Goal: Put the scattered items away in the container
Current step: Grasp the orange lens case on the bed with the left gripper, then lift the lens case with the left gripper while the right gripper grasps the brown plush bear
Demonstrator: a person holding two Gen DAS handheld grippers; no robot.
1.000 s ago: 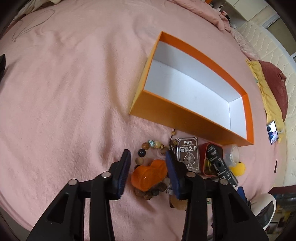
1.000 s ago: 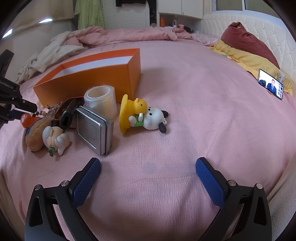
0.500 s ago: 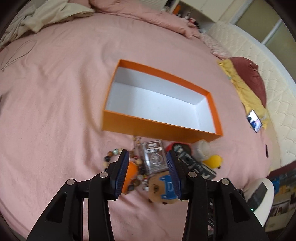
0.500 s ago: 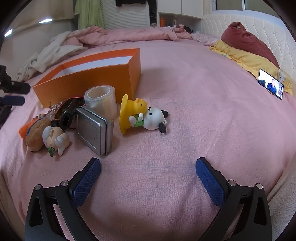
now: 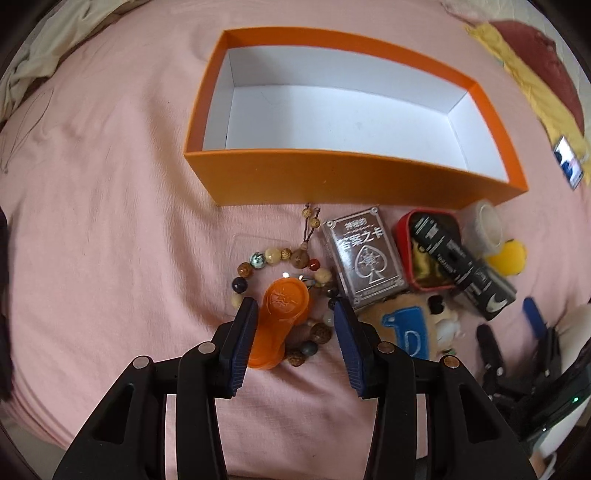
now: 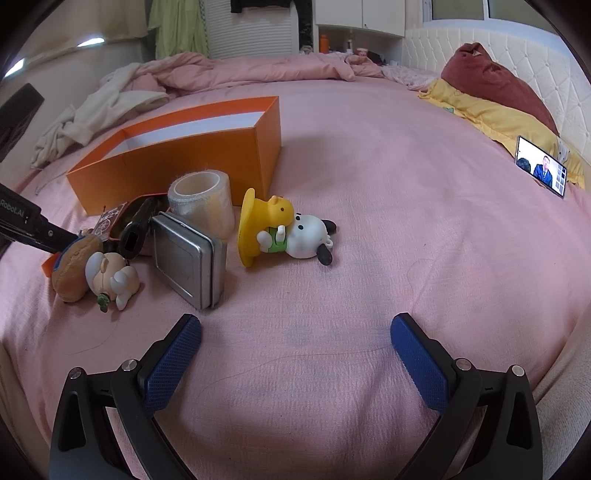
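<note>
The left claw (image 5: pixel 291 336) points down at the bed (image 5: pixel 110 229), jaws partly open astride an orange plastic piece (image 5: pixel 280 314) lying on a bead bracelet (image 5: pixel 258 258), pads not pressing it. The right claw (image 6: pixel 295 354) hovers wide open, empty. Beyond the scattered trinkets, the orange box (image 5: pixel 332 177) sits mid-bed, nothing inside.

Pink bedsheet (image 6: pixel 369 177), white tufted headboard (image 6: pixel 461 48), maroon pillow (image 6: pixel 491 85); white cabinets (image 6: pixel 362 16), perhaps wardrobe, behind.
</note>
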